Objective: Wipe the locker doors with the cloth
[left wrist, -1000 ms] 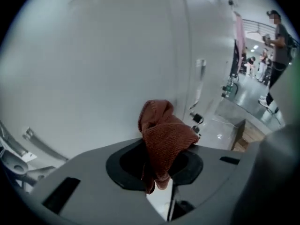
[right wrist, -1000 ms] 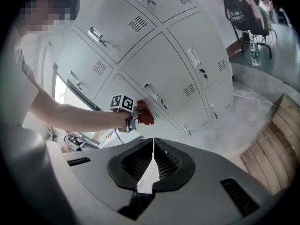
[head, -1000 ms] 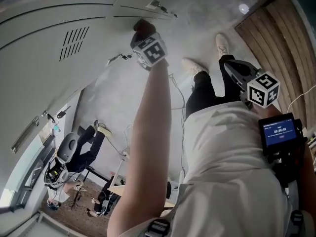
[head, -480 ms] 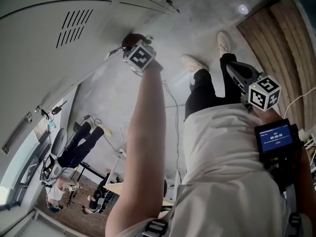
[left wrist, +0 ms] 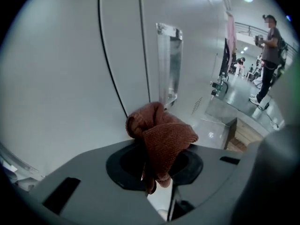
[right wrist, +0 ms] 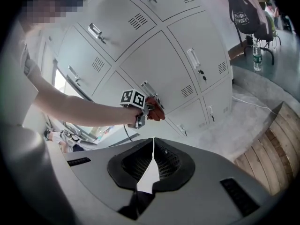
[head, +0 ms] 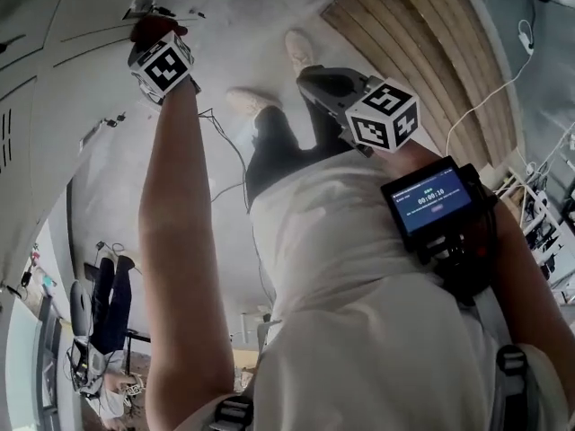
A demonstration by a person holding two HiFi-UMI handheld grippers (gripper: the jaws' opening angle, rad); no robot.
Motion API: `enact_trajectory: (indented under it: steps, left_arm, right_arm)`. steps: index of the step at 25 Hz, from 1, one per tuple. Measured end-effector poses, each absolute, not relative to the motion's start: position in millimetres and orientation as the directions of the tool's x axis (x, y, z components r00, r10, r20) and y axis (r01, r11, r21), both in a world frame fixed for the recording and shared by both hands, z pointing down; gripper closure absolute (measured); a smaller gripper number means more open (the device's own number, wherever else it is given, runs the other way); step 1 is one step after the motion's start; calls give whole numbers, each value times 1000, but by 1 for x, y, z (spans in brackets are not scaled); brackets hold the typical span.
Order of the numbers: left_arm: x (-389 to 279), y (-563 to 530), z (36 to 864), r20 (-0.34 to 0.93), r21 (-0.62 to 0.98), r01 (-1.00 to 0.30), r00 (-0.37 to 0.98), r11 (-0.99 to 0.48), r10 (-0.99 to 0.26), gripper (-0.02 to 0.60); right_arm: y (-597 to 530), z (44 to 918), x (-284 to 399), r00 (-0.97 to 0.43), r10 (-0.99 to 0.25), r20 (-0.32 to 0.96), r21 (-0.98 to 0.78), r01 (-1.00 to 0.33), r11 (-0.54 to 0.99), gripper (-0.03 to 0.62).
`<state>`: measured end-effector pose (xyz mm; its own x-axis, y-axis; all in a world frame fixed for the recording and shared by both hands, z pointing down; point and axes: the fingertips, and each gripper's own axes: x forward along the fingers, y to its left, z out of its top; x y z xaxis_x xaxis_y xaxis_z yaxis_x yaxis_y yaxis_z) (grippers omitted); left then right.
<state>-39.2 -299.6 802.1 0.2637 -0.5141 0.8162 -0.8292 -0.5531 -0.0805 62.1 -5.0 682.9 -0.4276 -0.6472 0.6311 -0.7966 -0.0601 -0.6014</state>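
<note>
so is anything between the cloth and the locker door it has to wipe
Nothing visible. The left gripper is shut on the cloth, which faces the bare locker door close by the handle. Whether the cloth touches the door cannot be told.

room | grey concrete floor (head: 235, 23) | wooden decking (head: 422, 52) beside it | bright window (right wrist: 60, 86) at left

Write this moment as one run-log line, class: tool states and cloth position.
left tool: shut on cloth | cloth: bunched, by handle of locker door | right tool: shut, empty, apart from lockers
</note>
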Motion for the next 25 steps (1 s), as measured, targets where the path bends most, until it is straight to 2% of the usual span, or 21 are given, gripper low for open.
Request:
enact_trajectory:
  steps: [3, 6, 10, 12, 16, 20, 25]
  left_arm:
    - [-62, -293, 812, 817, -64, -859, 247, -508, -521, 502]
    - [-106, -309, 809, 820, -127, -867, 182, -482, -543, 502]
    - [-166, -287, 820, 843, -161, -944, 19, -286, -537, 502]
    - [-181, -266, 828, 859, -124, -971, -2, -204, -513, 502]
    - [-200, -271, 827, 841, -127, -979, -20, -160, -541, 502]
    - [-171, -274, 827, 834, -129, -968, 11, -215, -552, 502]
    - [-63, -281, 835, 814, -53, -876, 239, -479, -529, 502]
  right_arm:
    - [-2, 681, 66, -418, -641, 643, -586, -808, -61, 574]
    - [-14, 684, 61, -426, -658, 620, -601, -797, -50, 574]
    - [-2, 682, 60, -452, -643, 618, -611, -791, -31, 574]
    - [7, 677, 60, -455, -623, 637, -602, -797, -34, 574]
    - [2, 677, 53, -465, -619, 633, -604, -797, -19, 574]
    - [12, 684, 63, -452, -611, 649, -600, -798, -47, 574]
    - [21, 693, 77, -434, -601, 671, -596, -798, -90, 574]
